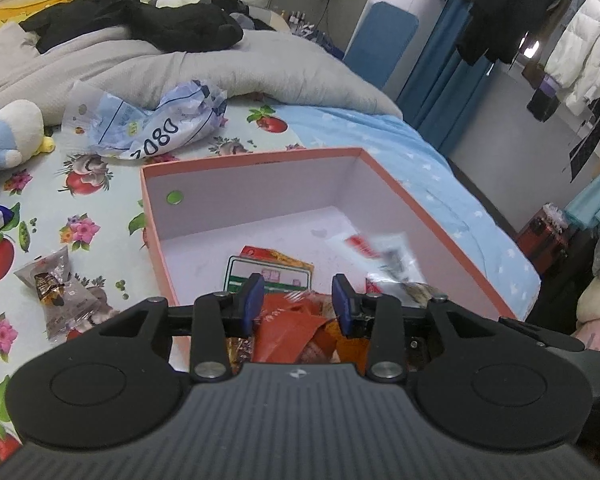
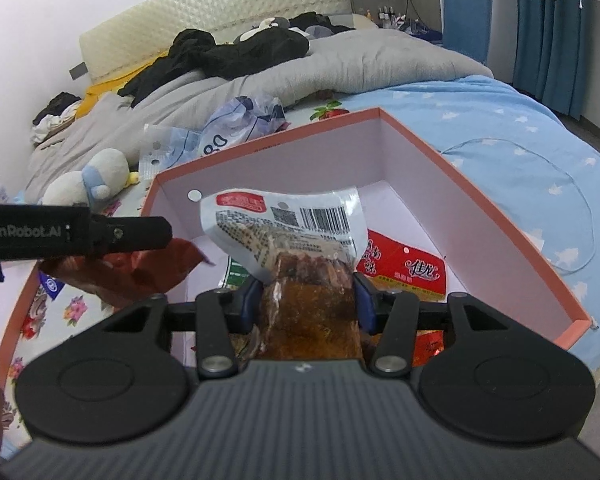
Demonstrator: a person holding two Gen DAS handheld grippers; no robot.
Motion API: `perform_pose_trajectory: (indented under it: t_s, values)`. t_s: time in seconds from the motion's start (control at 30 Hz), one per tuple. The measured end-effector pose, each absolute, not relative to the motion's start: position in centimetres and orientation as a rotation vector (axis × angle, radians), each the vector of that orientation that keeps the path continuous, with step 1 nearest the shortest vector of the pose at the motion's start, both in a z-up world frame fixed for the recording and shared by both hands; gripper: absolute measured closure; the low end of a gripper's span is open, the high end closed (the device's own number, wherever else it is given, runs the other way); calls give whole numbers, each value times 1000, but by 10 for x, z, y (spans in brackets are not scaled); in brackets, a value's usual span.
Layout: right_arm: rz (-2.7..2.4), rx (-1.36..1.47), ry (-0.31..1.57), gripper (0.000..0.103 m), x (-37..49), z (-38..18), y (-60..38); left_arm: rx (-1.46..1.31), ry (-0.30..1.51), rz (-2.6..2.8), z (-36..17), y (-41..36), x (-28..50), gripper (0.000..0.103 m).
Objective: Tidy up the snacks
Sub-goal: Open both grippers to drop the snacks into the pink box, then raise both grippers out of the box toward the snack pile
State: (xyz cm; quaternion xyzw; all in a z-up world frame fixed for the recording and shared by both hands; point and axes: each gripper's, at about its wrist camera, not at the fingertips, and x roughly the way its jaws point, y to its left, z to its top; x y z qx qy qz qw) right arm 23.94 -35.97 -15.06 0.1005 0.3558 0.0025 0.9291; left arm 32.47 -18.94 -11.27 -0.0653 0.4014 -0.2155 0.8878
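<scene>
Over the bed, both grippers hang above an open pink box (image 1: 440,216) that sits on a flowered sheet (image 1: 40,184).

Left wrist view: left gripper (image 1: 299,300) stands part open over the near end of the box. Nothing is pinched between its blue pads (image 1: 253,300); an orange-red packet (image 1: 296,328) lies below the gap, apart from the pads as far as can be seen. A green-and-white packet (image 1: 268,270) lies flat on the box floor. A blurred clear packet with a red label (image 1: 384,256) shows to the right inside the box; whether it is in the air or resting cannot be told. Only this view shows loose snacks outside the box: grey wrapped snacks (image 1: 56,292) on the sheet to the left.

Right wrist view: right gripper (image 2: 308,300) has a clear packet of brown snack (image 2: 300,248), barcode side up, between its fingers. The pads sit at its sides, but whether they press it cannot be told. Only this view shows a red packet with white characters (image 2: 408,268) on the box floor at right, and the left gripper from the side, with a dark red packet (image 2: 140,268) just under its tip.

Both views: crumpled plastic bag (image 1: 160,124) and plush toy (image 2: 88,188) beyond the box.
</scene>
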Motion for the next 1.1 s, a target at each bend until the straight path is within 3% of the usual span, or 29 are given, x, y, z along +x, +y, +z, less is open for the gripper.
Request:
perform_pose_trajectory:
  t_s: [0.13,0.67,1.1]
  values:
    - [11,209,731,38,231,-147,-356,-124,802,-430,-101,-183,313,43]
    - [88,191,617,37,154,-100,-319,-135,684,-400,-50,-133,211,43]
    - [194,147,578,37,100,-91,-282,-171,651,-310,-50,-84,126,43]
